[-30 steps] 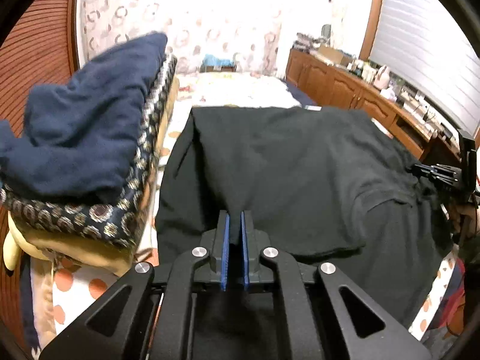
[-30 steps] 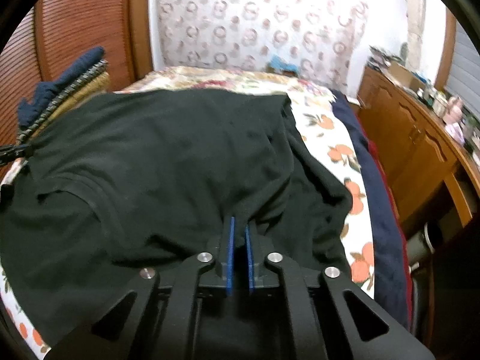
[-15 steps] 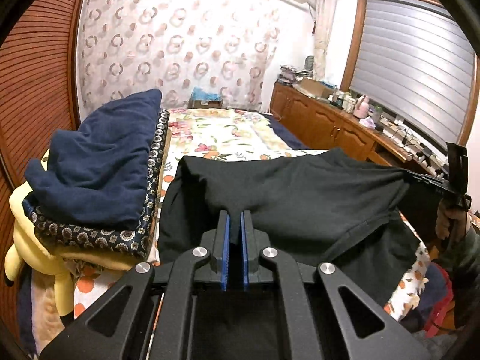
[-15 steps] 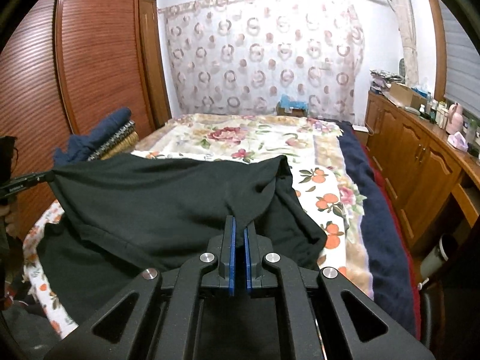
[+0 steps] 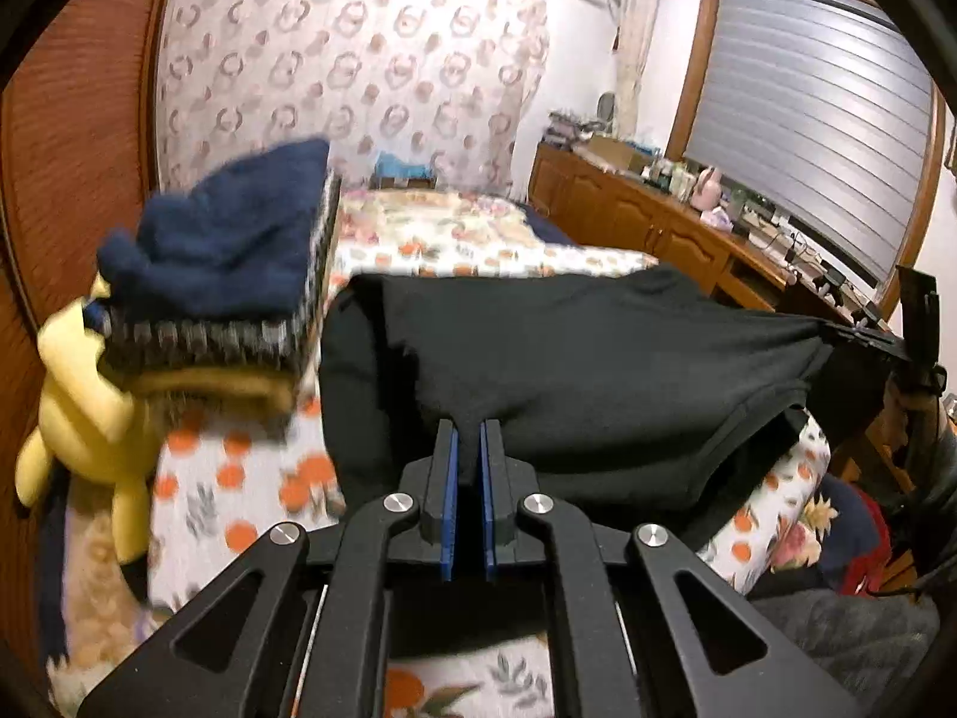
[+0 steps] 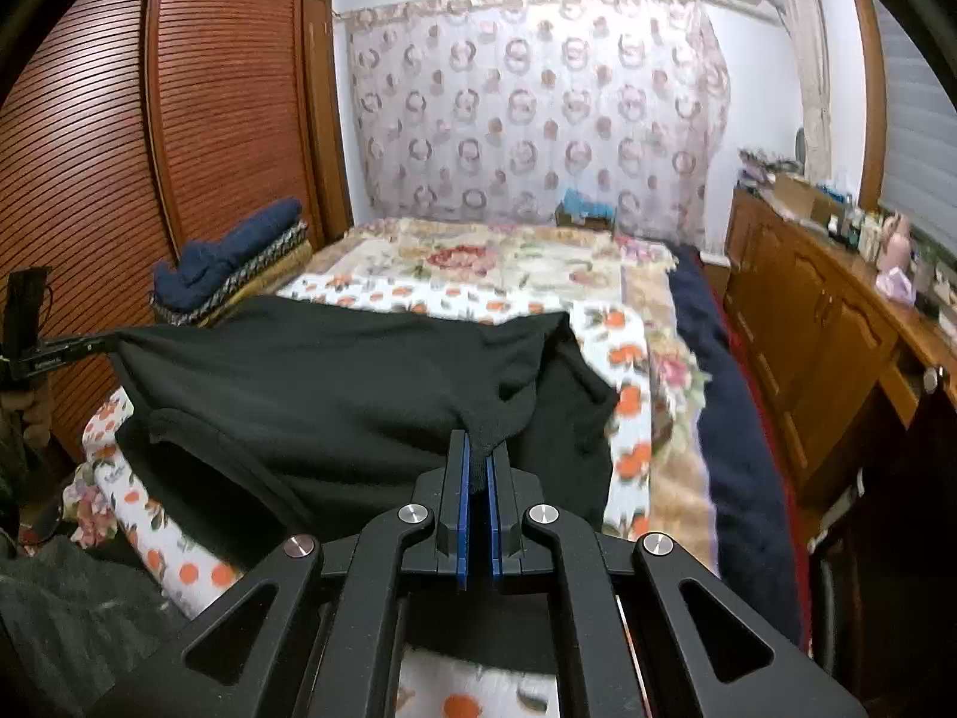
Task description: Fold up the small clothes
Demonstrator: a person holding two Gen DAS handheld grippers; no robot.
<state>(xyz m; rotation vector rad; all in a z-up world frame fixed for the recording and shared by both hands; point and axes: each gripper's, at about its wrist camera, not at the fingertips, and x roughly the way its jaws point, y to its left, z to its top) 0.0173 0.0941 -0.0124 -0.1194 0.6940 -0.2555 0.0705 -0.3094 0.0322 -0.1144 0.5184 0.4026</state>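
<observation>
A black shirt (image 5: pixel 586 359) hangs stretched between my two grippers above the flowered bed. My left gripper (image 5: pixel 468 428) is shut on one corner of the black shirt, its blue pads pinching the cloth. The right gripper (image 5: pixel 861 332) shows at the right edge of the left wrist view, holding the other corner taut. In the right wrist view the right gripper (image 6: pixel 477 440) is shut on a bunched fold of the black shirt (image 6: pixel 335 383), and the left gripper (image 6: pixel 104 344) grips the far corner at left. The shirt's lower part droops onto the bed.
A stack of folded clothes (image 5: pixel 227 275) topped by a navy piece sits on the bed's left side, with a yellow plush toy (image 5: pixel 90 395) beside it. The bed cover (image 6: pixel 508 263) stretches away to the curtain. Wooden cabinets (image 6: pixel 825 323) line the right wall, a slatted wardrobe (image 6: pixel 179 119) the left.
Both grippers have drawn back and risen with the shirt. It was lying spread on the bed and now hangs lifted between them, and more of the bed and room shows.
</observation>
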